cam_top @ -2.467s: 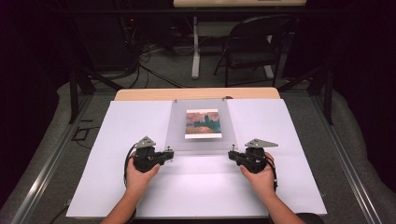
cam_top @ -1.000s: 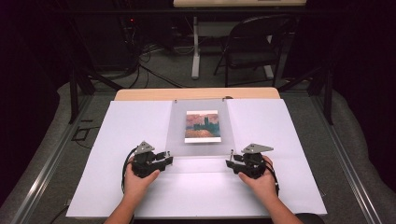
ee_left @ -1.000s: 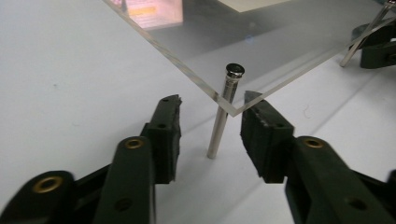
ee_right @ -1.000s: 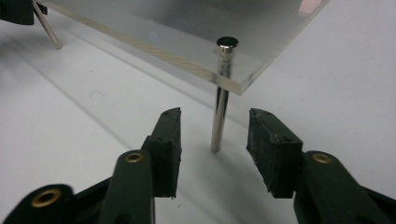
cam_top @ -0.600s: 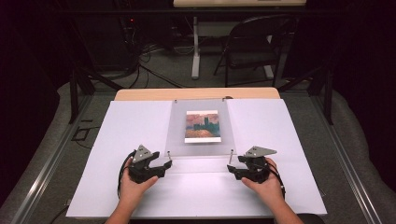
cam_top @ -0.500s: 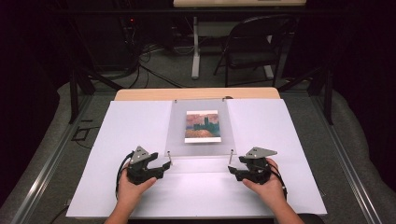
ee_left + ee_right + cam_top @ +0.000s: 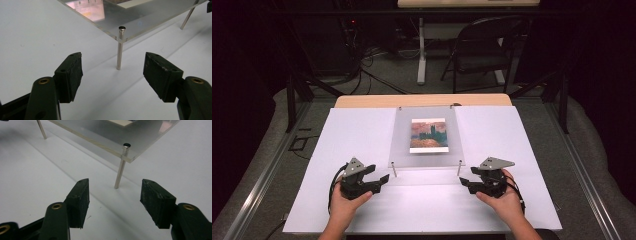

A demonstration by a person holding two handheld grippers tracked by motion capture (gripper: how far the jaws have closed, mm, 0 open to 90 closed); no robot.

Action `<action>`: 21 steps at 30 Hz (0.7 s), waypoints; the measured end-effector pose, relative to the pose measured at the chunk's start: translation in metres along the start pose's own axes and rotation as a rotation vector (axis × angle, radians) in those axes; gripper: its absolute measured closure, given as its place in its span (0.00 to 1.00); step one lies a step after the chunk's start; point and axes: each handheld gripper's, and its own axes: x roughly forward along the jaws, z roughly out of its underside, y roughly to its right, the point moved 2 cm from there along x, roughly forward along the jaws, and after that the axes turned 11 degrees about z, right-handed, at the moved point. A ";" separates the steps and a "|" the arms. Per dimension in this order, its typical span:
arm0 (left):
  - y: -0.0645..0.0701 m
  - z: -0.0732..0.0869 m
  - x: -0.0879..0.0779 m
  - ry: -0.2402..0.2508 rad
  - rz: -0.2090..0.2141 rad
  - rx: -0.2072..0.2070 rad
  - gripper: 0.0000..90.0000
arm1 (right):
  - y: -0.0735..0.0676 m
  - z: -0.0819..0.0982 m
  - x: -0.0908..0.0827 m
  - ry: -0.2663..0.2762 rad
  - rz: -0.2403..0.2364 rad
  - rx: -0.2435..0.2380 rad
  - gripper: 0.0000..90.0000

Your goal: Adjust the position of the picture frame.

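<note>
A clear acrylic plate [image 7: 427, 156] stands raised on thin metal pins over a white sheet, with a small painted picture [image 7: 428, 135] at its middle. My left gripper [image 7: 382, 178] sits just short of the front left pin [image 7: 394, 169]. It is open, its jaws have just been opening, and nothing is between them. In the left gripper view that pin [image 7: 119, 52] stands ahead of the left gripper [image 7: 112, 67]. My right gripper [image 7: 464, 183] faces the front right pin [image 7: 459, 167], open and empty. Its jaws opened, then eased in slightly. The right gripper view shows the right gripper [image 7: 113, 192] below its pin [image 7: 121, 170].
The white sheet [image 7: 522, 150] covers a wooden table [image 7: 422, 100]. A folding chair [image 7: 484, 50] and cables lie on the floor beyond the far edge. Metal rails run along both sides of the table.
Both grippers have drawn back from the plate's front corners toward the near edge and slightly outward. Their jaws stand wider than a second ago.
</note>
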 end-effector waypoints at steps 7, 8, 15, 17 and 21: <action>0.001 -0.005 -0.010 -0.008 -0.019 0.007 0.35 | 0.012 -0.005 -0.011 0.030 0.014 0.020 0.42; 0.000 -0.007 -0.012 0.001 -0.023 0.006 0.35 | 0.014 -0.007 -0.012 0.039 0.021 0.023 0.41; -0.009 -0.020 -0.015 0.032 -0.021 -0.039 0.35 | 0.024 -0.020 -0.015 0.083 0.047 0.024 0.42; -0.011 -0.025 -0.014 0.036 -0.018 -0.039 0.35 | 0.026 -0.023 -0.012 0.066 0.035 0.049 0.42; -0.017 -0.037 -0.010 0.034 -0.012 -0.043 0.35 | 0.031 -0.028 -0.004 0.050 0.021 0.068 0.40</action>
